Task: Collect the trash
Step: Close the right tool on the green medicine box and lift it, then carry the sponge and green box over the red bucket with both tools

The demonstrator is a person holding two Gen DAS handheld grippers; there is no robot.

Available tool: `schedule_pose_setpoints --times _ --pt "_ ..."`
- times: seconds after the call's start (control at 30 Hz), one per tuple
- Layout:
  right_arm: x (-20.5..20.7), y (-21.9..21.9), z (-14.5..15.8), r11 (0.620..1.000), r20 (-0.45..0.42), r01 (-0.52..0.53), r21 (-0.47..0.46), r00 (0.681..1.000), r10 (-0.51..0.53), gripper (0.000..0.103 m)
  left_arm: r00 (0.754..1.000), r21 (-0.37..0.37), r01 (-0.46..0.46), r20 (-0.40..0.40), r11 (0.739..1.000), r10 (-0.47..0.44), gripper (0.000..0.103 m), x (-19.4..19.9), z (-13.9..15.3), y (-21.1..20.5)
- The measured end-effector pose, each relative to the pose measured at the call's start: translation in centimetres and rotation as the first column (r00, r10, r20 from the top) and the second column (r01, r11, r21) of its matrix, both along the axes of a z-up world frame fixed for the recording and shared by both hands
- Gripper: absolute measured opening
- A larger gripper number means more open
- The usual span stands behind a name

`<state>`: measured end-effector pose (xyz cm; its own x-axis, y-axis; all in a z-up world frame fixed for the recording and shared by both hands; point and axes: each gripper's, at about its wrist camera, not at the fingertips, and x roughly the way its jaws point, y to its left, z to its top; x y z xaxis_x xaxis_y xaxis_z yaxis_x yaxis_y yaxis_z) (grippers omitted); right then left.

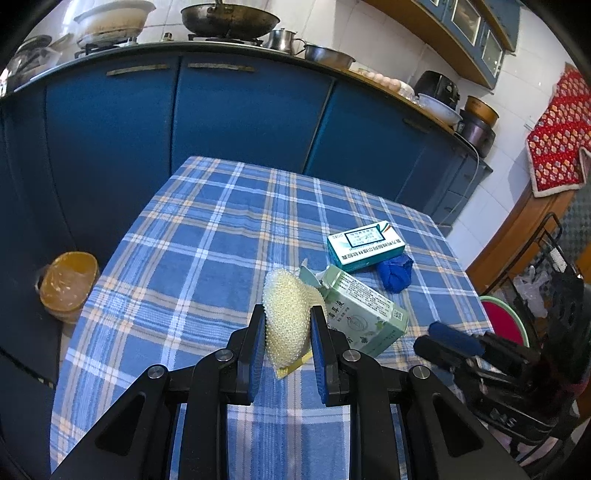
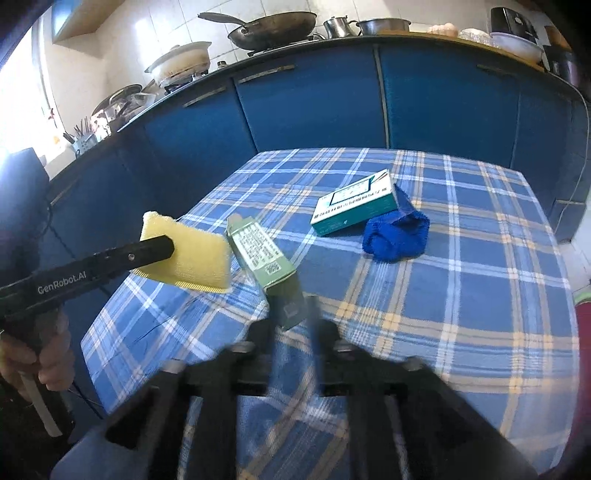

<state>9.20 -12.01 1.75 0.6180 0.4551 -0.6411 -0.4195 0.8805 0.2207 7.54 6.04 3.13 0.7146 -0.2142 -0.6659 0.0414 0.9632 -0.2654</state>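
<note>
Left tool (image 1: 287, 314) grips the yellow sponge (image 1: 286, 317) tight above the plaid-covered counter (image 1: 207, 236). At its three o'clock lies the green carton (image 1: 364, 314); toward one o'clock sit the white-and-teal box (image 1: 365, 243) and blue cloth (image 1: 395, 271).

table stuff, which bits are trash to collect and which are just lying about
Job:
sponge, held in the left gripper
green box, at the right gripper
white box
blue cloth, probably

Lying about:
wok
floor bowl
</note>
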Motion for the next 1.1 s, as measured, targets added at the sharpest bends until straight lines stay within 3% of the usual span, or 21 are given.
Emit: schedule_pose_setpoints --times 0.17,0.47,0.53,0.57,0.6,0.87,1.1 --pt "0.4 1.3 0.7 0.999 0.030 -0.026 -0.032 0.999 0.027 0.062 1.000 0.006 -0.017 0.009 1.000 0.017 0.023 -0.2 0.3 0.5" --pt "3.1 4.4 -0.9 0.995 -0.011 -0.057 -0.077 0.998 0.056 0.063 0.999 0.006 -0.038 0.006 0.999 0.038 0.023 -0.6 0.2 1.6" --pt "3.4 4.7 -1.4 0.995 -0.028 -0.052 -0.083 0.998 0.050 0.055 0.999 0.006 -0.040 0.004 0.999 0.040 0.023 -0.6 0.1 1.7" --pt "3.5 4.9 -1.7 0.995 -0.036 -0.052 -0.089 0.998 0.048 0.040 0.999 0.006 -0.041 0.003 0.999 0.041 0.023 -0.7 0.1 1.7" --pt "3.4 4.9 -1.9 0.995 -0.035 -0.048 -0.092 0.998 0.045 0.038 0.999 0.006 -0.041 0.003 0.999 0.041 0.023 -0.7 0.1 1.8" --pt "2.2 3.7 -1.0 0.998 -0.014 -0.011 -0.063 1.000 0.010 0.028 0.999 0.007 -0.035 0.006 0.999 0.035 0.023 -0.7 0.1 1.6" --pt "0.8 2.2 0.3 0.999 0.026 0.021 -0.047 0.999 -0.020 0.028 1.000 0.015 -0.014 0.013 1.000 0.014 0.023 -0.8 0.5 0.4"
